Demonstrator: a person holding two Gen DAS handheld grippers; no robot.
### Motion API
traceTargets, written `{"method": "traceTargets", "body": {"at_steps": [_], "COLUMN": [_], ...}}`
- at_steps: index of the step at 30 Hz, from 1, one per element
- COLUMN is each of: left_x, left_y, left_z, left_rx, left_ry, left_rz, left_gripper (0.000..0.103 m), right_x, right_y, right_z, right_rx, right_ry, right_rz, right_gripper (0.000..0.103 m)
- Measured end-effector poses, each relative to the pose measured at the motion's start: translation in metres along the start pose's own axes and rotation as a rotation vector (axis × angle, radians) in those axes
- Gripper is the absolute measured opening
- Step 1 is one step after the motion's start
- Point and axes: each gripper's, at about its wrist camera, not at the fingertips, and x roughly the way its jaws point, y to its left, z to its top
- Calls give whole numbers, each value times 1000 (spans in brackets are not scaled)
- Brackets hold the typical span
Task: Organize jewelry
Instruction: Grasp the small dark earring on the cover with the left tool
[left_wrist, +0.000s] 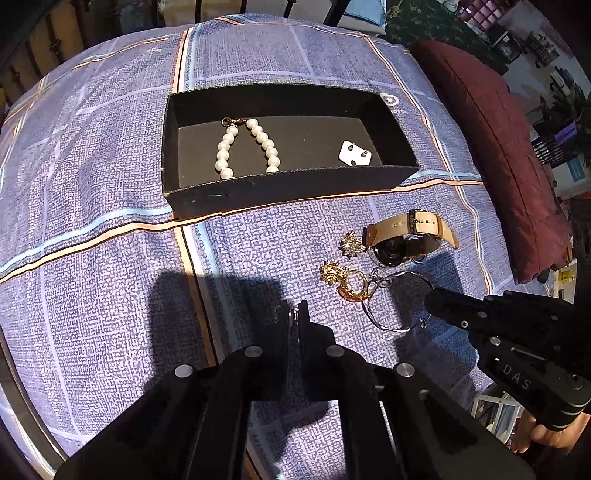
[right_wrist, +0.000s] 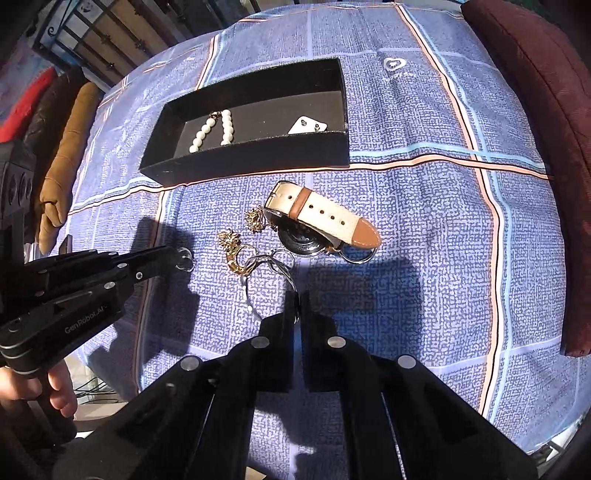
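1. Silver bangle (right_wrist: 269, 288), lower middle of the right wrist frame, is pinched in the closed right claw (right_wrist: 296, 306).
2. Closed left claw (left_wrist: 294, 314) holds a small ring (right_wrist: 184, 258).
3. Lift slowly; the bangle touches the gold earrings (left_wrist: 341, 277), so it may drag them.
4. Carry both to the black box (left_wrist: 207, 199).

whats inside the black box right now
Inside the black box: a pearl bracelet toward one end and a white card holding two stud earrings toward the other, both on the dark lining. The near wall covers the bracelet's lower end and that strip of floor.
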Motion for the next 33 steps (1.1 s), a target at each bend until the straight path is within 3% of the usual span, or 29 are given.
{"method": "traceTargets", "body": {"at_steps": [17,23,24,26,28,33], "left_x": [-20,-7,-3,6,15,30], "left_y": [-8,-13,-13,-12,-11,-12], "left_z": [-7,-8,-7,-3,1,6], "left_rx": [2,47,50,49,49,67], "left_ry": [-24,-3,1,11,24,45], "left_rz": [-15,32,49,64,81,102], "left_gripper": [4,5,7,21,27,26], "right_x": [-35,-29,-26,-21,-18,-13], "right_y": [2,0,0,0,-3,-17], "right_z": [-1,-6,-7,-9,-12,-14], "right_rx": [-14,-19,-22,-28,-18,26], "right_ry": [-62,-35,-27,-16,-11,4], "right_rz": [42,42,40,34,31,6], "right_gripper": [4,4,4,4,4,4]}}
